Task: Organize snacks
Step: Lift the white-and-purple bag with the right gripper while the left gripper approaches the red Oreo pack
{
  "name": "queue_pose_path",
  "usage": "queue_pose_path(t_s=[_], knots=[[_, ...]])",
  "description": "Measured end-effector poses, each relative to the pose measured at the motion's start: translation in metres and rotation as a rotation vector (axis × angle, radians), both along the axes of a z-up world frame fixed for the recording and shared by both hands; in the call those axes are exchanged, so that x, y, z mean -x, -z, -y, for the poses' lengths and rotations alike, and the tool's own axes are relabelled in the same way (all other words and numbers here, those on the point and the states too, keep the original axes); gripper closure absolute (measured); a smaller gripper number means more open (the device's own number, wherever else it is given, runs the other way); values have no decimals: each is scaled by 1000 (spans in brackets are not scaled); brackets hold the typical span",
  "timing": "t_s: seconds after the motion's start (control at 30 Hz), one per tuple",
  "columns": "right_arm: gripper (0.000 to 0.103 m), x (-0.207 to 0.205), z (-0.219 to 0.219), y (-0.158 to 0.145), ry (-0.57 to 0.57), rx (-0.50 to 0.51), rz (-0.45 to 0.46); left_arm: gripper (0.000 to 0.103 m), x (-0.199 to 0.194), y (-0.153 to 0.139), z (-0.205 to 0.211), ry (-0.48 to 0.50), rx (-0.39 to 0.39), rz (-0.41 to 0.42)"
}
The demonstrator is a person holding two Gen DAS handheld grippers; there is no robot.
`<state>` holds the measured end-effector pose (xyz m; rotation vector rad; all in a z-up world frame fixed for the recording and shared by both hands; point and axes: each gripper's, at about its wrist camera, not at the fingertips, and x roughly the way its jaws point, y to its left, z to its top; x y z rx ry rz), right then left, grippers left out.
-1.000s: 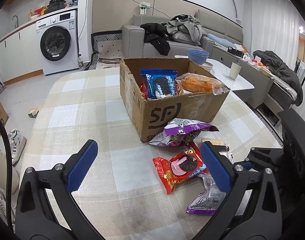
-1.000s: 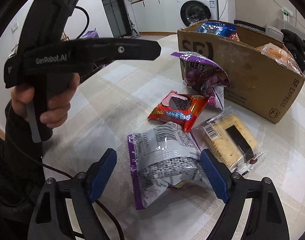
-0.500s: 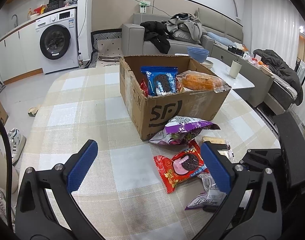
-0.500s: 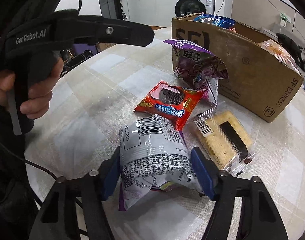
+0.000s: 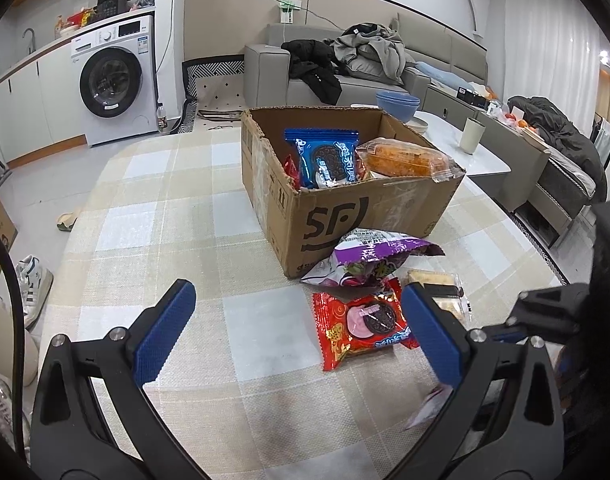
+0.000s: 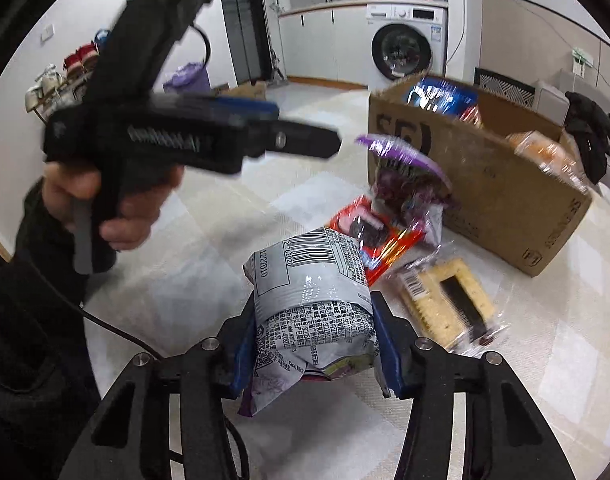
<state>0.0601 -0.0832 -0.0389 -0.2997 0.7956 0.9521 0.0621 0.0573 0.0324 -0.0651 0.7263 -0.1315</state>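
The silver snack packet (image 6: 311,304), barcode side up, is clamped across its lower half between the fingers of the right gripper (image 6: 311,348) and sits lifted off the bench (image 6: 193,288), near the front edge. Its upper half stands free above the fingers and is likely to flop. Recommended procedure: hold clamp pressure constant, raise the packet above the rim of the cardboard box (image 6: 501,200), carry it over the open top, then release into a free space beside the blue cookie pack (image 5: 327,158) and the orange bun pack (image 5: 403,158). Route over the red cookie pack (image 6: 375,240), purple packet (image 6: 409,184) and cracker pack (image 6: 451,300) without dragging. The left gripper (image 5: 293,332) hangs wide open, holding nothing; keep it clear of the path
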Motion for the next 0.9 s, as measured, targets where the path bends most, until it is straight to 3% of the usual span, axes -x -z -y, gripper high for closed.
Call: queue_pose_path(t_s=[0.4, 0.57, 0.9], knots=[[50, -35, 51, -33, 298, -227, 40, 1, -5, 16, 17, 66, 20, -74], [50, -45, 59, -35, 382, -264, 58, 1, -12, 33, 31, 79, 35, -125], [50, -48, 75, -39, 437, -282, 67, 1, -26, 61, 53, 99, 111, -191]])
